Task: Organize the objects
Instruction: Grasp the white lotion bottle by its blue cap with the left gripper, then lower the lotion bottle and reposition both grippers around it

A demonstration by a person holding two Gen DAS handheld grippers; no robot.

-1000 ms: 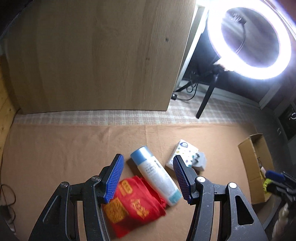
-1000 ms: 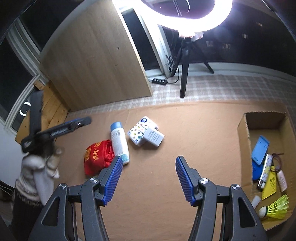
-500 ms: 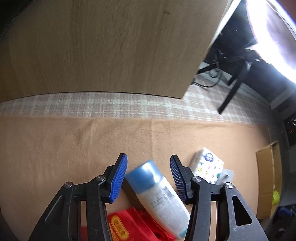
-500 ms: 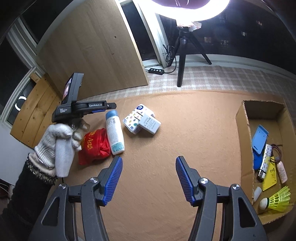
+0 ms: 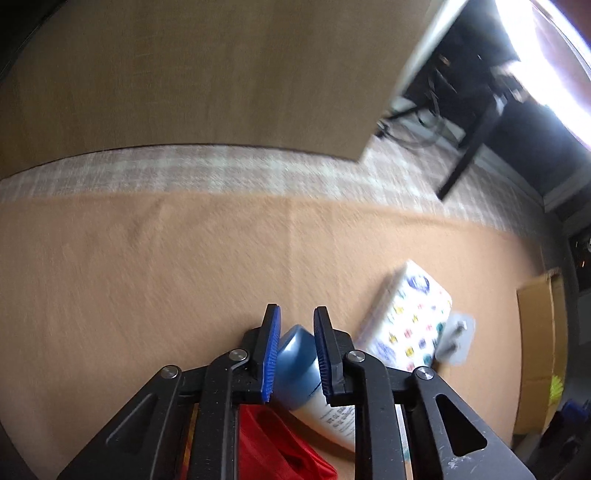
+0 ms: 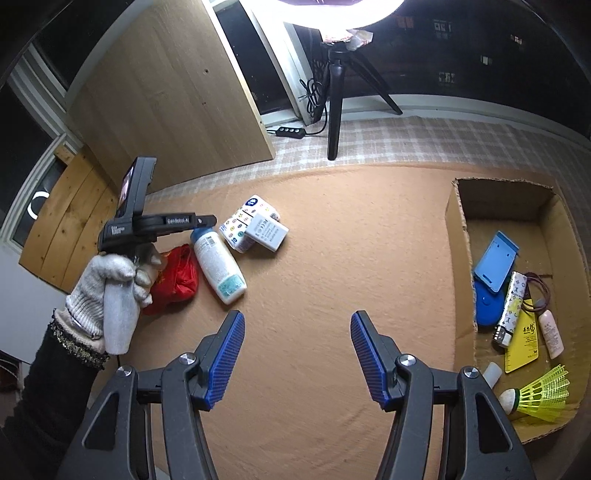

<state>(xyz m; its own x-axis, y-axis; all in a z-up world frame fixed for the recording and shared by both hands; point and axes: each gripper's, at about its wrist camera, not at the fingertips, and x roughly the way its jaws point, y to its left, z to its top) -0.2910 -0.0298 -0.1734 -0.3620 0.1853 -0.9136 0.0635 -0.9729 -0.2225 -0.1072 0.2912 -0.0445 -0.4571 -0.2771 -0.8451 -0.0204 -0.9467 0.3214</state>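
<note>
Left hand-held gripper point(image 5: 294, 349) clamped on bottle point(image 5: 297, 363) cap.
Bottle lies on brown mat point(image 6: 332, 236) between red pouch point(image 6: 177, 275) and tissue pack point(image 6: 245, 221); my right hand-held gripper point(image 6: 297, 358) hovers, blades apart, holding nothing.

A glaring white ring light point(image 6: 321, 14) is overexposing both top edges, motion blur is smearing the left wrist view, and fisheye distortion is bending the borders.

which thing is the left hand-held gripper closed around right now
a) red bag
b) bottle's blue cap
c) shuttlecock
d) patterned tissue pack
b: in the left wrist view the blue pads of the left hand-held gripper press both sides of the blue cap of the bottle; the red bag lies beneath it.
</note>
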